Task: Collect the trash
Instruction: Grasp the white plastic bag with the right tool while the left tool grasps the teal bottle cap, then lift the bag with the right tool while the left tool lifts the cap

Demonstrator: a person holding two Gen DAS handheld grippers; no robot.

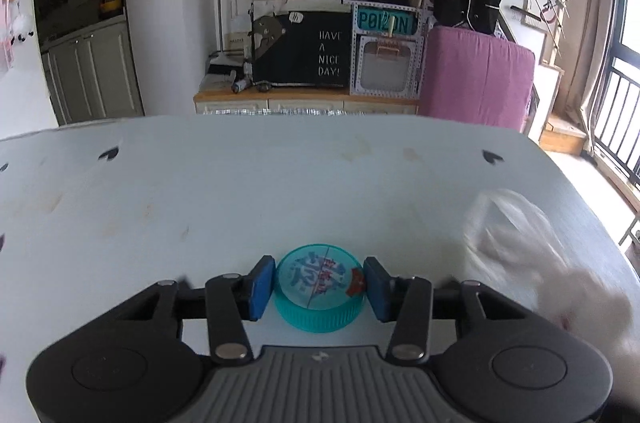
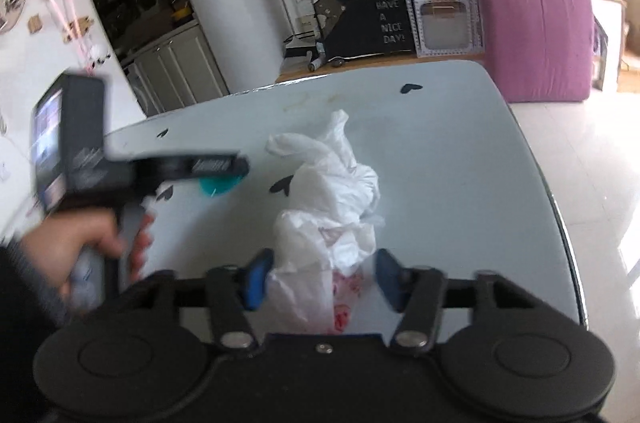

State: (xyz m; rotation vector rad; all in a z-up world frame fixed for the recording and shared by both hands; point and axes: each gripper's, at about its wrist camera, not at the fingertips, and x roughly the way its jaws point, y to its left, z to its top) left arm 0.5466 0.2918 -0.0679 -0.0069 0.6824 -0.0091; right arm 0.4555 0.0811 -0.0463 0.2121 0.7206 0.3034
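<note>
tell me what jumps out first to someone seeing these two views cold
The teal bottle cap sits on the white table, right between the blue pads of the left gripper, which appear to touch its sides. On the other side, a crumpled white plastic bag with red print lies between the open fingers of the right gripper. Behind stands a pink covered block.

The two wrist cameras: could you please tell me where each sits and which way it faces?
Left wrist: sits on the left tongs, looking along them across the white table; blue pads flank a teal cap.
Right wrist: sits on the right tongs, facing the white plastic bag; the person's left hand shows.
Shared: cap, bag, table, "HAVE A NICE DAY!" board.
</note>
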